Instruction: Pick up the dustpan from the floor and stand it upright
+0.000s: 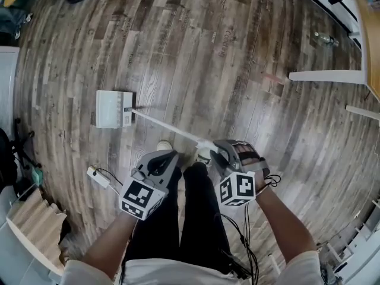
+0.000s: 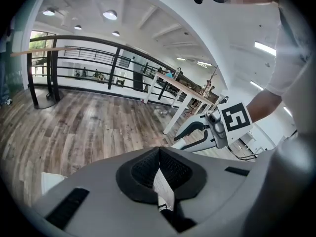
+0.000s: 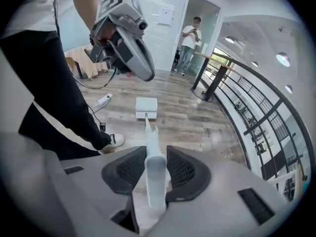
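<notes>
**Dustpan handle clamped in the right tongs; left tongs closed**

At the left of the plank floor (image 1: 196, 52), a white power strip (image 1: 98, 177) with its cable is seen beside the person's black trousers (image 1: 196, 218). A pale shoe (image 1: 164, 145) is planted just under the slanting handle. At the far right, white table legs (image 1: 326, 75) are set well apart from everything else.

The dustpan (image 1: 113, 108) is found at upper left, its pan low by the floor. Its long handle (image 1: 172, 129) is slanted rightward and up, past the left gripper (image 1: 166, 157), which is held just beside it with jaws pressed together. The handle's end is gripped between the pads of the right gripper (image 1: 217, 153).
</notes>
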`<state>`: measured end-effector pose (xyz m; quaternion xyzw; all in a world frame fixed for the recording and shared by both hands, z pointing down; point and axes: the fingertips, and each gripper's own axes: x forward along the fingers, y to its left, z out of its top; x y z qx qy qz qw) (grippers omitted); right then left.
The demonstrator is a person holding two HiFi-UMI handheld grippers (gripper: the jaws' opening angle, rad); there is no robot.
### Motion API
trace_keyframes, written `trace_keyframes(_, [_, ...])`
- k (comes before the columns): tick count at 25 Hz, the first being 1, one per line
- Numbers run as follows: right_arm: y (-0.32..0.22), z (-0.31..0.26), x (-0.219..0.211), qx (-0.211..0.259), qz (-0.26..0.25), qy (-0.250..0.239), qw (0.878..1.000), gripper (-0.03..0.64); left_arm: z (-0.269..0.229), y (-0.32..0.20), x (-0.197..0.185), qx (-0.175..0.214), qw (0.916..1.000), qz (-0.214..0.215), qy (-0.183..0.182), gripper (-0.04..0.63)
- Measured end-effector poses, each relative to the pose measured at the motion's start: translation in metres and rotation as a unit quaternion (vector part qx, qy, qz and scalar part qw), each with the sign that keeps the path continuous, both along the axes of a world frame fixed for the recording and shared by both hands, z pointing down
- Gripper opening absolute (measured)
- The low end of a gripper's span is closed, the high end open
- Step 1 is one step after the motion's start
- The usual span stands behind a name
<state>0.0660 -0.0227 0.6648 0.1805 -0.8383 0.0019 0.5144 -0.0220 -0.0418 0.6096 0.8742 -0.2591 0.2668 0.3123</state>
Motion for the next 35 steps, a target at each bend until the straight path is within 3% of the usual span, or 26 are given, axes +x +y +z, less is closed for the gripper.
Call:
trace_keyframes(8, [0.001,-0.08,-0.016,0.01,0.001,0.015,1.0,0.144,-0.061,0.018,-0.026,0.009,0.9999,-0.011,0.0,0.023])
trace_keyframes(23, [0.017,-0.151,-0.001,0.004,-0.004,0.101,0.995,0.144,-0.147,0.032,-0.057,0.023,0.9964,-0.077,0.029,0.023])
trace_keyframes(35, [0.02,-0.181,-0.056,0.012,-0.033,0.111,0.993,0.141,-0.191,0.042,-0.066,0.042,0.9933,-0.094,0.052,0.023])
